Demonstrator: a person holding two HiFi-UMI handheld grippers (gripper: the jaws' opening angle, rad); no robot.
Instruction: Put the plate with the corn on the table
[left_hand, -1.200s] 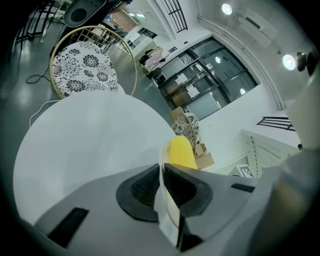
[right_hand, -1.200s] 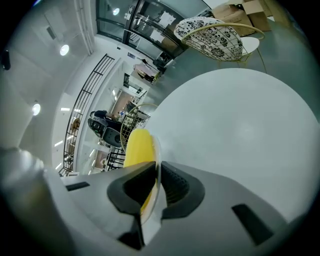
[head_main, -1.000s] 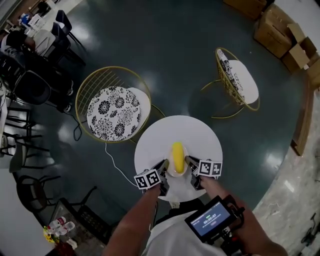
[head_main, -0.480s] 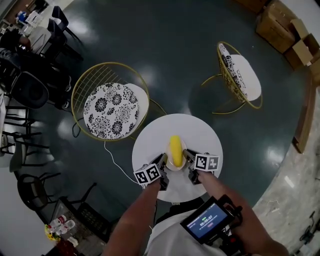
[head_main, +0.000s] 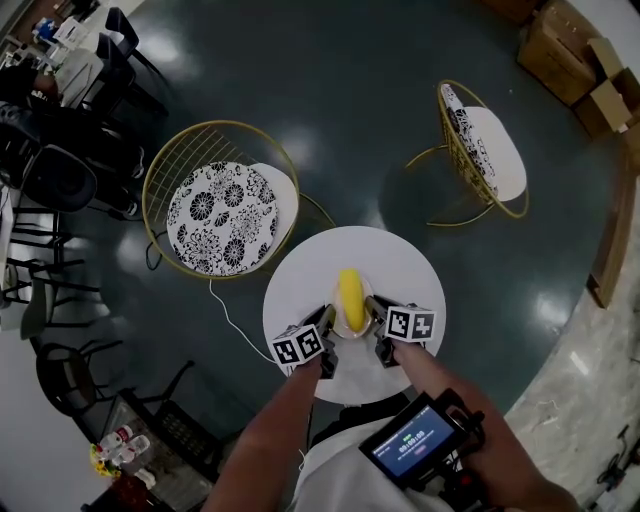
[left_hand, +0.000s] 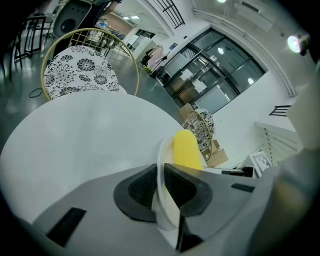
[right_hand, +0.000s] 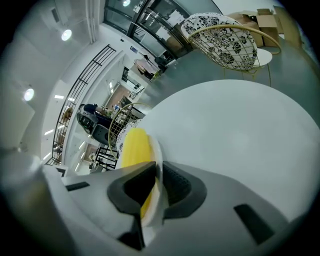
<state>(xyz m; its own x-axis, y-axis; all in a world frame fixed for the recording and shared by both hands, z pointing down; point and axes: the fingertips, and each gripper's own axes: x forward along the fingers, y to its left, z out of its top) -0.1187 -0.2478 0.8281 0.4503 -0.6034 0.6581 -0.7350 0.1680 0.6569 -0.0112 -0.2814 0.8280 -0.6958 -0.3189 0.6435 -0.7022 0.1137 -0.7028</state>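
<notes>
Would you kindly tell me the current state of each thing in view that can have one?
Left hand-held gripper: shut on the plate's rim.
Right hand-held gripper: shut on the opposite rim.
Plate: gripped on both sides over the table; contact with it cannot be told.
Corn: lying on the plate.

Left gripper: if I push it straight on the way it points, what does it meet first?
The left gripper is shut on the plate rim, so the plate goes with it. First in line is the corn on that plate; beyond it, probably the right gripper on the opposite rim.
</notes>
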